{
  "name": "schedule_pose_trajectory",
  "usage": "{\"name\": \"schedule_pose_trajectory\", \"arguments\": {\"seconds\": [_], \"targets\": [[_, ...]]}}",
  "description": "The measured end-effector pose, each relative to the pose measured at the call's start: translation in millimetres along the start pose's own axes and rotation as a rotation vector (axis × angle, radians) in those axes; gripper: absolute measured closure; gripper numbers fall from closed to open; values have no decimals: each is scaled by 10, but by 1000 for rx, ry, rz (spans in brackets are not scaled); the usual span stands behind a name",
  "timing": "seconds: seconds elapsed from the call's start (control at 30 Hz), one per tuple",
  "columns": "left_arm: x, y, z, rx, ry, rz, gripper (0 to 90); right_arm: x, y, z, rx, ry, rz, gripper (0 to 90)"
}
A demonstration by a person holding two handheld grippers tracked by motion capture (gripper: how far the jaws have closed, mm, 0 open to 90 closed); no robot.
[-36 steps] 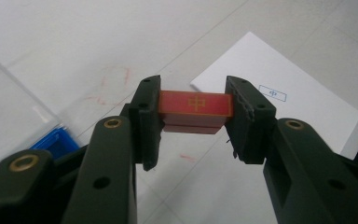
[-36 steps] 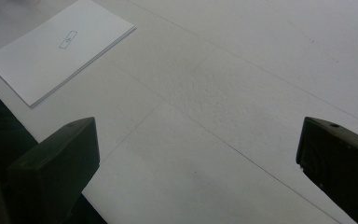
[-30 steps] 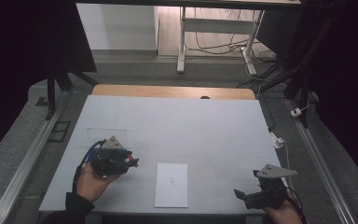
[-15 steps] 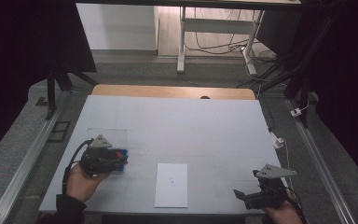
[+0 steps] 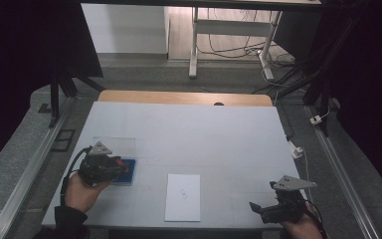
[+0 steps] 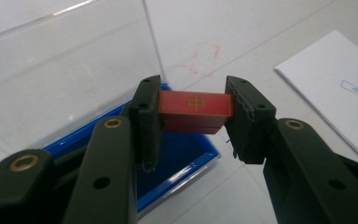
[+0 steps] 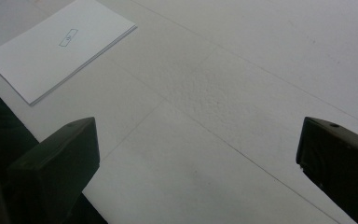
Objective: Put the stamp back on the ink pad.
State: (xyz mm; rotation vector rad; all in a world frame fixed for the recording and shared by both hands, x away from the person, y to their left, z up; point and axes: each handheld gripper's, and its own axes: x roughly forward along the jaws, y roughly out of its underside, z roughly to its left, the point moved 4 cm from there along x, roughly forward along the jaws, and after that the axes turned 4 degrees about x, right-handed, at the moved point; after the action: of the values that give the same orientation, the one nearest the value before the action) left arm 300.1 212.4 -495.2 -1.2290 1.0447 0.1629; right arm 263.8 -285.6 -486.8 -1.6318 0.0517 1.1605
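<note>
White table (image 5: 219,129): left claw (image 6: 195,114) shifted leftward.

Left tool (image 6: 195,119) clamps red block (image 6: 195,108) above blue tray (image 6: 168,158); clear lid (image 6: 60,70) upright.

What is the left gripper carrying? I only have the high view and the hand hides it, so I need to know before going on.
Observer: The left gripper is shut on a red block, with one jaw on each end.
Operator: Any marking on it?
Observer: Its top face bears a gold character.
Operator: Where is it relative to the blue thing?
Observer: It is held above the blue pad of an open case, whose clear lid stands up behind.
Operator: And the right gripper?
Observer: The right gripper is open, with bare table between its jaws and the white paper farther off.
</note>
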Motion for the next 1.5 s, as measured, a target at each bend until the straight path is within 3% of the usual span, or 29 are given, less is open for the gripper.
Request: {"name": "schedule_pose_trajectory", "arguments": {"seconds": [0.4, 0.8, 1.37, 1.5], "targets": [[12, 94, 214, -48, -51, 7, 580, 2, 1, 1, -3, -1, -1, 0], [48, 158, 338, -66, -89, 22, 579, 6, 1, 6, -6, -2, 1, 0], [202, 217, 389, -47, -95, 81, 578, 10, 1, 9, -9, 0, 7, 0], [256, 231, 372, -22, -102, 116, 576, 10, 2, 9, -11, 2, 11, 0]]}}
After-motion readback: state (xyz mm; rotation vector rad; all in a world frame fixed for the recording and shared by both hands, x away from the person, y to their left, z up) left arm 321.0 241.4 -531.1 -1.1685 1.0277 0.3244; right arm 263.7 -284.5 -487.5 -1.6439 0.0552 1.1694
